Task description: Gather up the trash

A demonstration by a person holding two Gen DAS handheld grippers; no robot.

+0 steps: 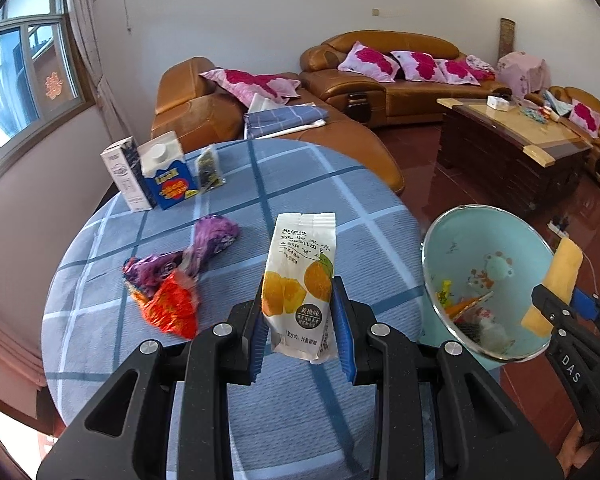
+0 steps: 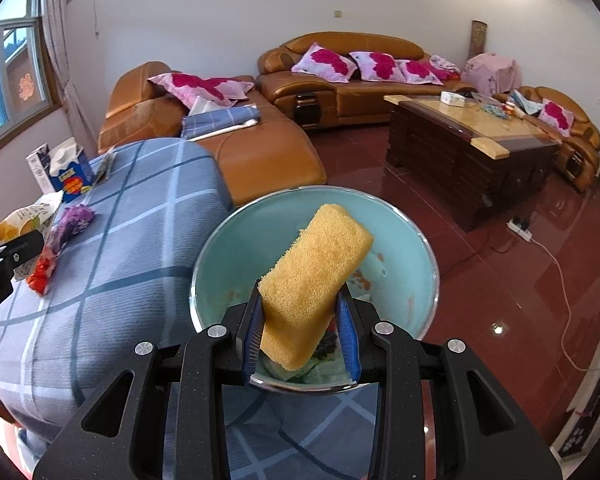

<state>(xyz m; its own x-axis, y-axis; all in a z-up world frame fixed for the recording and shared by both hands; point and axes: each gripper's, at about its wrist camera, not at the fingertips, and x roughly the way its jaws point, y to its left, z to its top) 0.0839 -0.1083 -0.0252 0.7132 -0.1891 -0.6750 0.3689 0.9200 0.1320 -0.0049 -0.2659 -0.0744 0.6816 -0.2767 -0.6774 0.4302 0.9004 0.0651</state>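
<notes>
The step in hand looks like carrying the peach snack packet [image 1: 300,284] over to the teal bin [image 1: 496,248], which sits just off the table edge and already has scraps in its bottom. To do it well, the left gripper [image 1: 302,320] should keep its pinch low on the packet, lift it clear of the checked tablecloth [image 1: 260,184], and travel sideways toward the bin without brushing the rim. The packet is light and floppy, so it should be let go only once most of it hangs over the bin's mouth; otherwise it could catch on the rim and slide to the floor.

The left gripper's fingers are closed on the packet's lower half, one blue pad on each side, with the packet standing upright between them, on the bin's table side. Whether its bottom edge rests on the cloth is hard to tell from this angle.

The right gripper [image 2: 302,334] is pinching a yellow sponge [image 2: 316,280], held tilted right over the bin's opening, so it needs to make room for the packet.

Farther from the bin, on the cloth, lie a purple wrapper [image 1: 208,244] and a red wrapper [image 1: 172,308], touching each other, and beyond them two cartons [image 1: 148,176].
</notes>
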